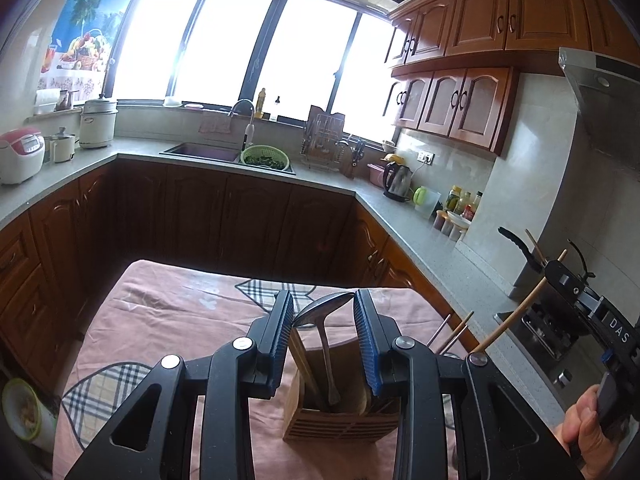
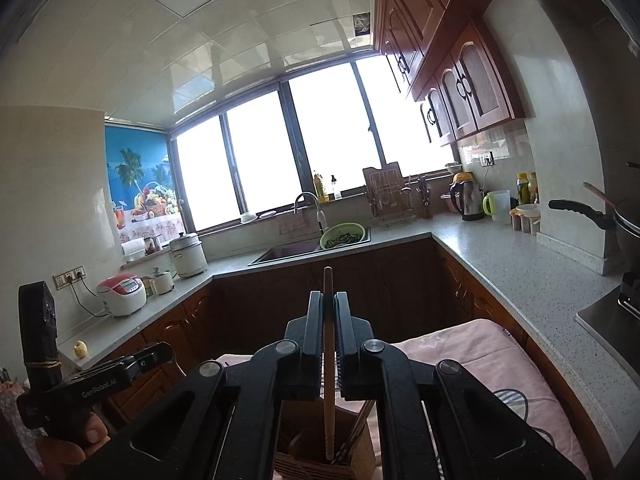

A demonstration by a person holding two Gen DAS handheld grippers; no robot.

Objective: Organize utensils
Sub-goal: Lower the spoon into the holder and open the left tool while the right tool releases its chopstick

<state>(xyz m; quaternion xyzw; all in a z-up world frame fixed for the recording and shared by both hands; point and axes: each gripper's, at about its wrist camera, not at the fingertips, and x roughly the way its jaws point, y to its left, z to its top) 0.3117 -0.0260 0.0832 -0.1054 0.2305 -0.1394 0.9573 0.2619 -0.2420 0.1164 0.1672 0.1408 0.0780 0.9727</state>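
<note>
A small table is covered by a pink cloth [image 1: 168, 304] printed with plaid fish shapes and pale stars. A slatted wooden utensil holder [image 1: 340, 416] is set directly on the cloth, near the table's right side in the left wrist view. Utensils are seen standing upright inside it. At the table's left edge, a white bowl with a green rim [image 1: 22, 412] is partly seen.

Left tool [image 1: 323, 334] open — spoon [image 1: 325, 320] between, in wooden holder [image 1: 340, 412].
</note>
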